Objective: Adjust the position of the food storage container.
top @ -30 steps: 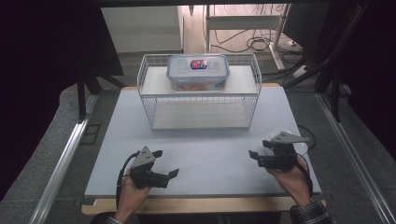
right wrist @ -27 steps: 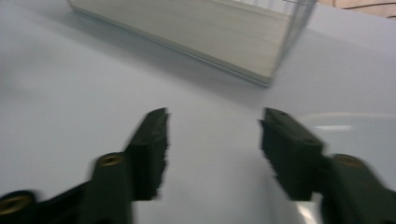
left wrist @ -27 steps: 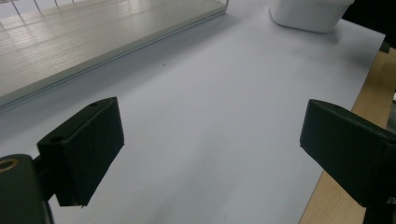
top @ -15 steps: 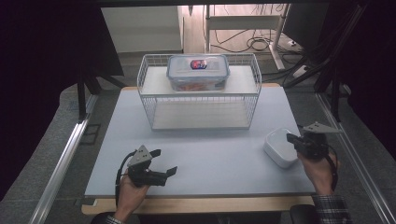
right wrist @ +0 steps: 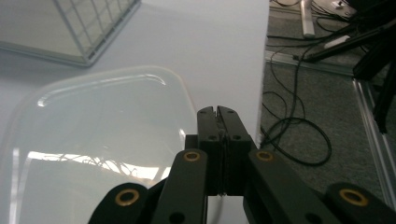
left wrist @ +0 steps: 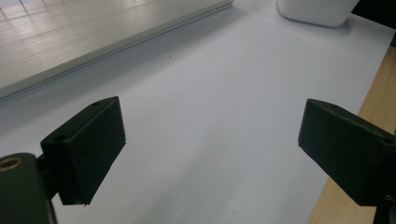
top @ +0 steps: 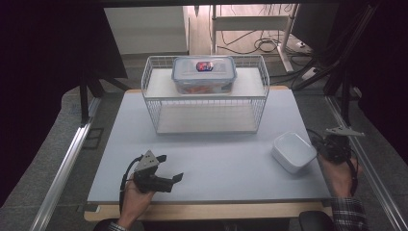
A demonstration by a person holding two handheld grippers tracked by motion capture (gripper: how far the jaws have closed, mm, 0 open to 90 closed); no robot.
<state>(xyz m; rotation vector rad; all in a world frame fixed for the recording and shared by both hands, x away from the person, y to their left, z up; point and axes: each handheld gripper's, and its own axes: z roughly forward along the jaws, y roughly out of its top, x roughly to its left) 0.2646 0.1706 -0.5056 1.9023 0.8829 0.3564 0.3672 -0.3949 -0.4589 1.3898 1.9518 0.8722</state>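
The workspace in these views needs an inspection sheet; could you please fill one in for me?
Surface: pale grey tabletop with a wooden front edge, bare in the middle.
Job's things: white wire rack at the back; a clear lidded plastic food container on its upper shelf; a white squarish dish near the table's right edge.
Clutter: nothing seen.
Grippers: left gripper near the front left, jaws wide apart, holding nothing; right gripper beside the dish's right rim, jaws together; whether it pinches the rim is unclear.
Cables: black cables loop on the floor.
Surroundings: grey carpet, metal rails, dark frames.
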